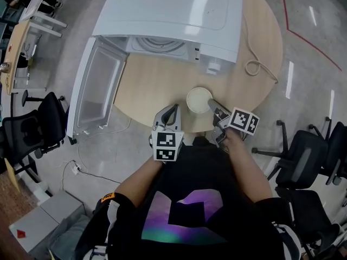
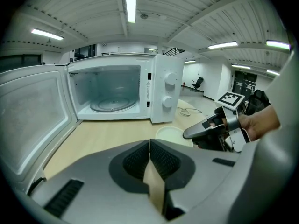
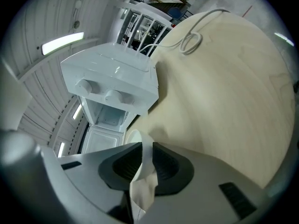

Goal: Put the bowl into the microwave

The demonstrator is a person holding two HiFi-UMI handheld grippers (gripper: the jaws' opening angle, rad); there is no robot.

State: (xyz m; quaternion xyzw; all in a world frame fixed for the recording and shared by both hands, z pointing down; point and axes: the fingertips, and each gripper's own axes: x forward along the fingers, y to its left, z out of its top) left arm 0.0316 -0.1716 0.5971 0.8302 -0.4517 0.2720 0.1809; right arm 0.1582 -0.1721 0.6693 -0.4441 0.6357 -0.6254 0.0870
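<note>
Both at table (image 1: pixel 157 83) edge, R gripper (image 3: pixel 145 149) clamping bowl (image 1: pixel 198 99) rim, L gripper (image 2: pixel 149 144) jaws together, microwave door (image 1: pixel 99 86) wide.

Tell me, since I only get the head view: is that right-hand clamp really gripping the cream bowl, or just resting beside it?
Observer: Gripping. In the right gripper view, the right gripper has its jaws closed on the bowl, with the thin rim between them.
Operator: And the clamp on the other side?
Observer: The left gripper holds nothing. Its own view shows the jaws pressed together.
Operator: Is there anything inside the oven?
Observer: The left gripper view looks straight into the open microwave. It shows only the glass turntable, with nothing on it.
</note>
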